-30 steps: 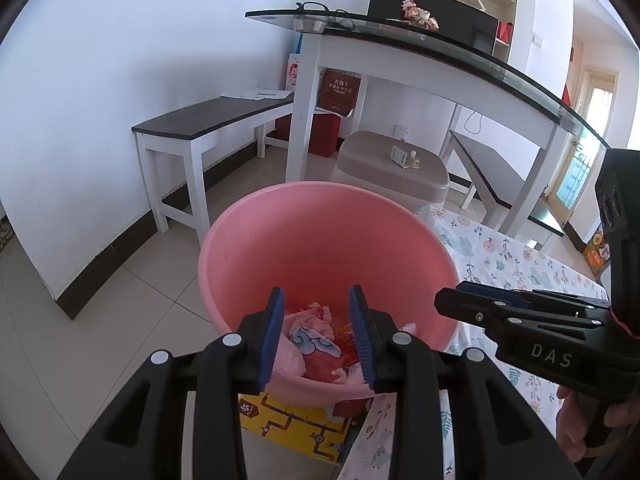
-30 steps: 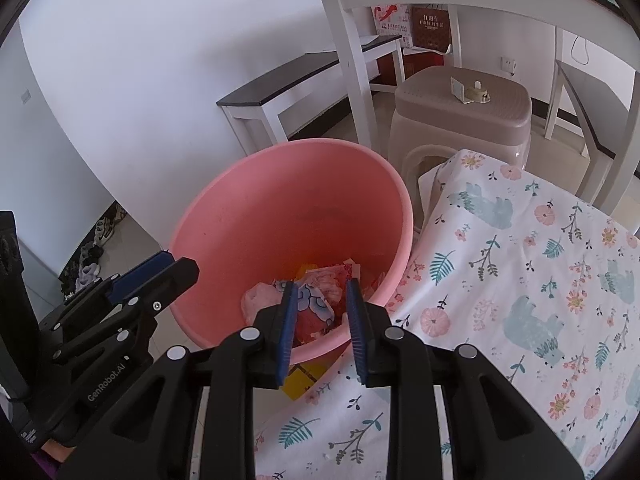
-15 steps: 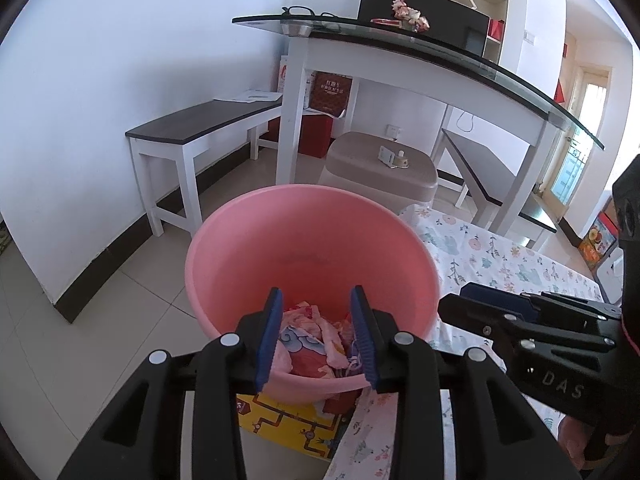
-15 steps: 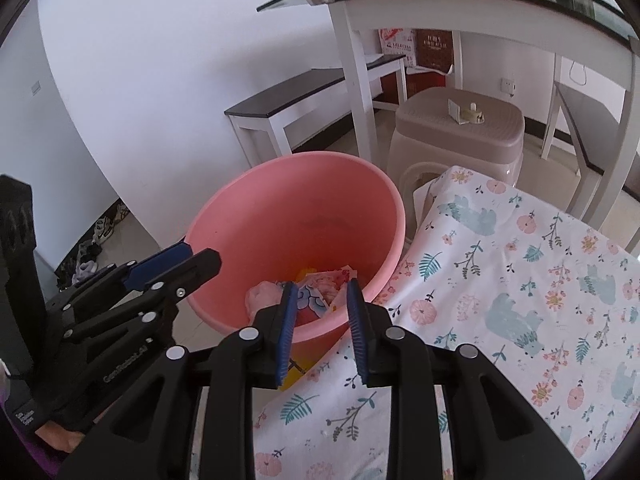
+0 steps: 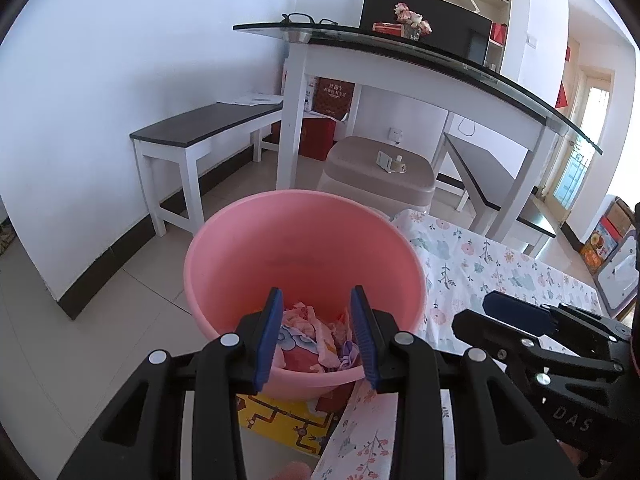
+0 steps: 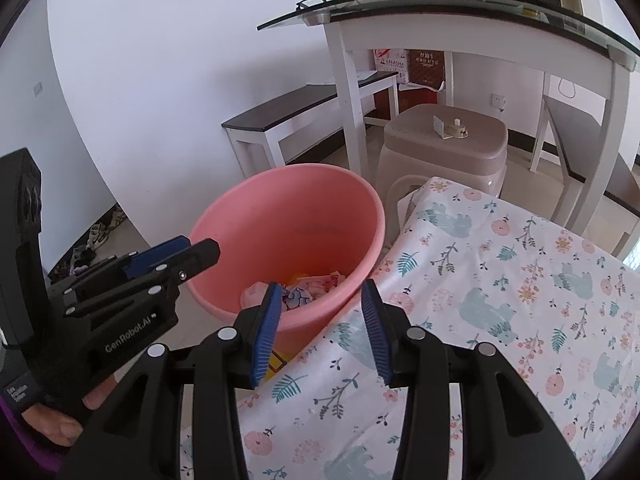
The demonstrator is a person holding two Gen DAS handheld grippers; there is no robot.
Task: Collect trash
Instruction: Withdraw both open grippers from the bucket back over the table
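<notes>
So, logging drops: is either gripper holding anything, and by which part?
Nothing is held. Left gripper is open and empty; right gripper is opening, nothing between its jaws.

I see tiled floor [image 5: 60, 320] | pink basin [image 5: 304, 240] stands on it, beside my floral-sheeted bed [image 6: 500, 280] | beige stool [image 6: 444, 148] carries small items | bench [image 5: 208, 124] holds papers

We are seeing a white glass-topped table [image 5: 420, 76], a dark-topped white bench [image 5: 208, 128] sitting along the wall, a beige plastic stool [image 6: 444, 140] and a floral-print cloth [image 6: 500, 280] lying nearby.
</notes>
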